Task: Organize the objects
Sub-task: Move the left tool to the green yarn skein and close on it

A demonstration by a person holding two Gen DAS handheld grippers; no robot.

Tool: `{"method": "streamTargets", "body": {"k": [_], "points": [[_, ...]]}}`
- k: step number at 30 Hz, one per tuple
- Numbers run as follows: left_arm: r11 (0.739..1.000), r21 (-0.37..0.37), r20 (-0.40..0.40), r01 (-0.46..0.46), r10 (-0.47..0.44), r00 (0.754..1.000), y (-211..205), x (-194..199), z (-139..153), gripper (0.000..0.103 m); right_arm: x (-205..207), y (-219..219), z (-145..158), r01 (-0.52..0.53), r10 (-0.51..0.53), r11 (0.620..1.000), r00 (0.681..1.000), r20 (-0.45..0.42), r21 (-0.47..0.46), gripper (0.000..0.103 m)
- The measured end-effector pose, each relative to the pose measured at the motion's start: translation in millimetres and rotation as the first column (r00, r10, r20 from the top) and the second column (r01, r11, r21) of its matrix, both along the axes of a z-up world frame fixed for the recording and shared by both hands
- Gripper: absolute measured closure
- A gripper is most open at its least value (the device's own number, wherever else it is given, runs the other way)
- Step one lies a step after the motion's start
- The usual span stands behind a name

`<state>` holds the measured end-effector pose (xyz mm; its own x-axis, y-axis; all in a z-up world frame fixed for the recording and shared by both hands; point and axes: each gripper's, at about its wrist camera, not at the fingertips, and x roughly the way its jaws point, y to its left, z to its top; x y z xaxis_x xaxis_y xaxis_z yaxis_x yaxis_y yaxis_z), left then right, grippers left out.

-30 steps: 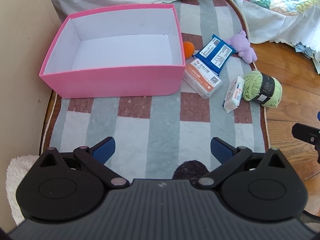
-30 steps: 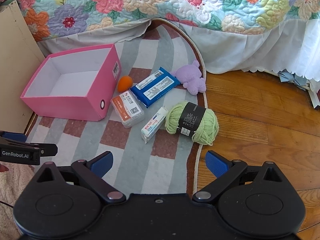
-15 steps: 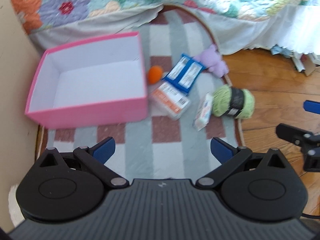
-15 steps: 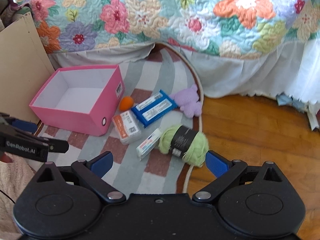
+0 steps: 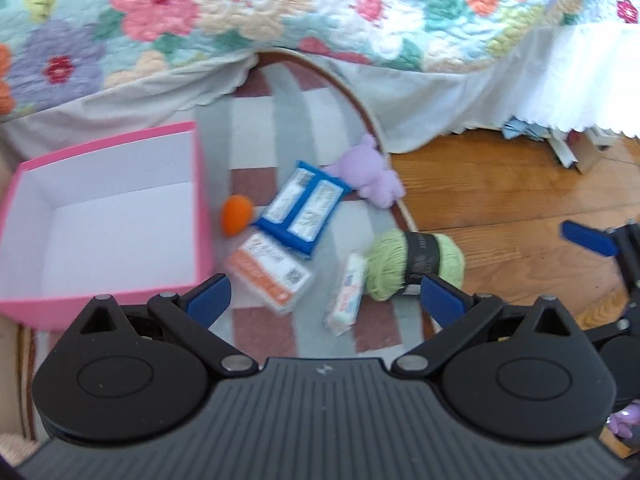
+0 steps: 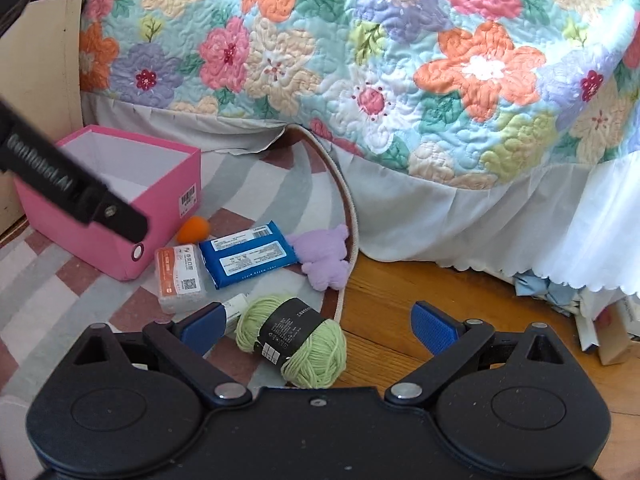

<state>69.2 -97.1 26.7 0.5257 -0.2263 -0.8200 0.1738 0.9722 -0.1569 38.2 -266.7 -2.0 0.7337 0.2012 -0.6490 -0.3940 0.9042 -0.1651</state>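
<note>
Both grippers hang above the floor with their blue-padded fingers spread wide and nothing between them. Seen from its own camera, the left gripper [image 5: 324,294] looks down over a striped rug [image 5: 288,112]; the right gripper [image 6: 316,326] hovers just over the green yarn ball [image 6: 296,340], which lies at the rug's edge, partly on the wooden floor [image 6: 420,288]. On the rug stands an open pink box [image 5: 100,216], its white inside bare. Beside the box's near corner lies a small orange ball [image 5: 237,220]. Next to that sit a blue packet [image 5: 304,210] and a clear pack with an orange label [image 5: 270,272], the packet overlapping the pack's far end. A purple plush toy [image 5: 374,178] touches the packet's far corner. A slim white tube-like pack [image 5: 348,294] lies between the labelled pack and the yarn. Behind everything hangs a flowered quilt [image 6: 360,60] over a white bed skirt [image 6: 460,216].
</note>
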Motion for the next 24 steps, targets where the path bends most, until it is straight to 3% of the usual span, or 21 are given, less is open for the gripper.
{"method": "streamTargets", "body": {"k": [4, 10, 14, 20, 23, 24], "points": [[0.997, -0.046, -0.032, 0.065, -0.066, 0.997, -15, 17, -15, 0.000, 9, -7, -17, -0.028, 0.032, 0.996, 0.998, -0.050, 0.087, 0.003], [0.993, -0.082, -0.083, 0.087, -0.094, 0.992, -31, 37, -40, 0.001, 20, -17, -38, -0.035, 0.056, 0.977, 0.994, -0.095, 0.211, 0.002], [0.987, -0.107, -0.093, 0.118, -0.128, 0.987, -41, 52, -55, 0.002, 32, -18, -54, -0.018, 0.052, 0.975, 0.987, -0.149, 0.220, 0.003], [0.976, -0.142, -0.089, 0.167, -0.181, 0.979, -57, 73, -76, 0.012, 54, -25, -74, 0.030, 0.034, 0.963, 0.971, -0.235, 0.267, 0.003], [0.971, -0.182, -0.120, 0.156, -0.180, 0.976, -57, 86, -92, 0.019, 64, -23, -83, 0.031, 0.043, 0.962, 0.964, -0.263, 0.270, 0.005], [0.970, -0.192, -0.129, 0.150, -0.177, 0.976, -57, 90, -97, 0.026, 66, -22, -86, 0.032, 0.041, 0.964, 0.962, -0.269, 0.262, 0.007]]}}
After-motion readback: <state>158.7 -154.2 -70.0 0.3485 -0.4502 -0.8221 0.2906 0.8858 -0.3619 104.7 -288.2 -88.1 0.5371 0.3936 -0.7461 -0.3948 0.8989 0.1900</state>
